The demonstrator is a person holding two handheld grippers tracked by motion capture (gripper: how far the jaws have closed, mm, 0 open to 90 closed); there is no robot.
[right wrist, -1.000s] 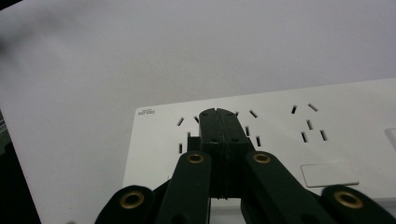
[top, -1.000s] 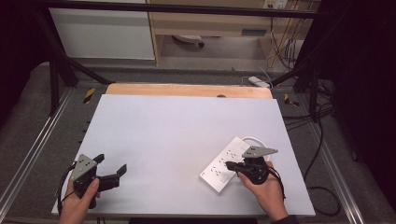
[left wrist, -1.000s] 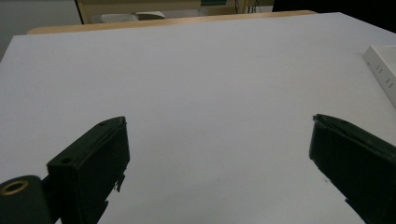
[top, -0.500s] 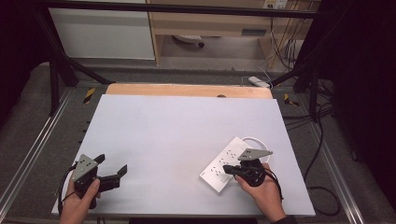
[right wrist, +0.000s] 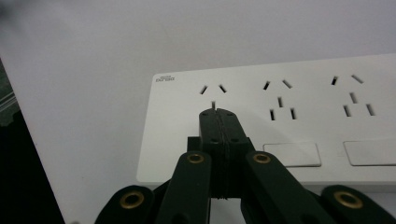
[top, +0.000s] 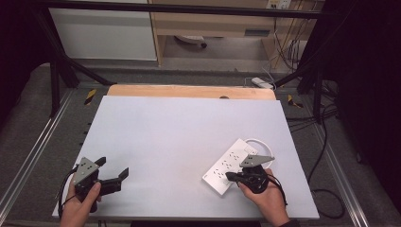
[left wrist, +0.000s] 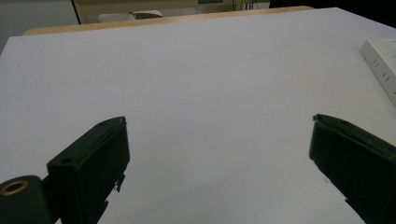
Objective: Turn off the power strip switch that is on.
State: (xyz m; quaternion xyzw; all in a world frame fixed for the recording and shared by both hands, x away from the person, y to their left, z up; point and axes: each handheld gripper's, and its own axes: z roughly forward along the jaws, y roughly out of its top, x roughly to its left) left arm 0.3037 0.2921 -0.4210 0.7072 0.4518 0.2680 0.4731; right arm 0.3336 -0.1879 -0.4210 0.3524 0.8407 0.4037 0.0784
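right gripper has its jaws pressed together, empty, tip over the end socket of the white power strip, which lies lower right of the high view on the table. left gripper sits lower left, jaws wide apart. risk: pushing down could skid the strip. right gripper view shows socket slots and switches; high view doesn't.

Right tongs touch the power strip; left tongs gape apart.
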